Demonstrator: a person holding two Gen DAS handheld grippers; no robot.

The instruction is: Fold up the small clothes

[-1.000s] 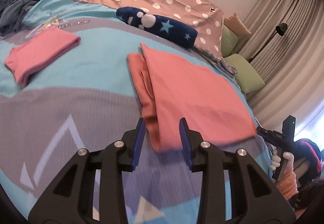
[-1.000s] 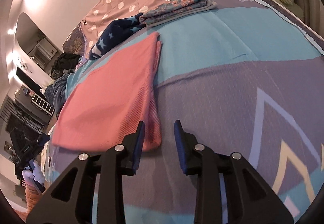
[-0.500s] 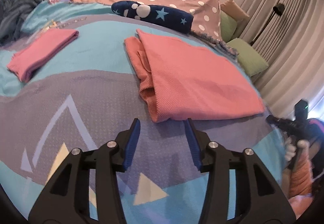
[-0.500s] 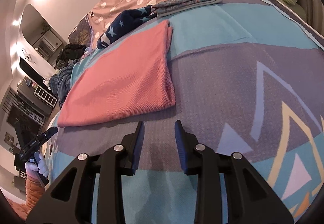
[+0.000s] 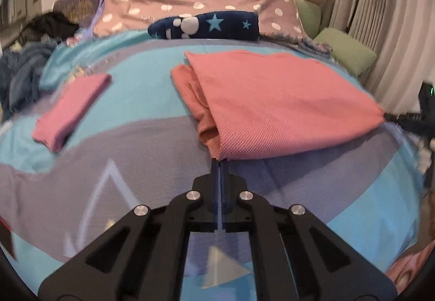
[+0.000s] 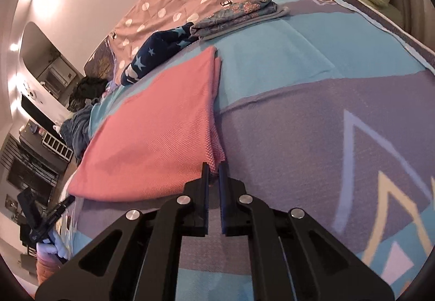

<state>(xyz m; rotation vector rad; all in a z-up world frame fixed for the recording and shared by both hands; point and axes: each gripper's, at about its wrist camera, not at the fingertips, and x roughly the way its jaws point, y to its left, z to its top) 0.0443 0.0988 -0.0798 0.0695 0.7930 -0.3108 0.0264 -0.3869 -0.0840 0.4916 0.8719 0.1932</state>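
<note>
Garment: a salmon-pink knit cloth (image 5: pixel 285 108) lies part-folded on the bed (image 5: pixel 141 148), its doubled layers showing along the left edge in the left wrist view.
Left claw: the left claw (image 5: pixel 219 163) is pressed together right at the cloth's near left corner; the tips meet the hem, and it looks pinched, though the fabric between the pads is hard to make out.
Right claw: the right claw (image 6: pixel 214 169) is nearly closed on the near right corner, a sliver of pink knit between its pads.
Step in hand: judging by both corner grips, taking hold of the near edge for another fold.
Next move: likely lifting both corners together and carrying them to the far edge, kept level so the layers stay aligned.
Finished piece: a folded pink garment (image 5: pixel 70 108) rests well apart on the left.
</note>
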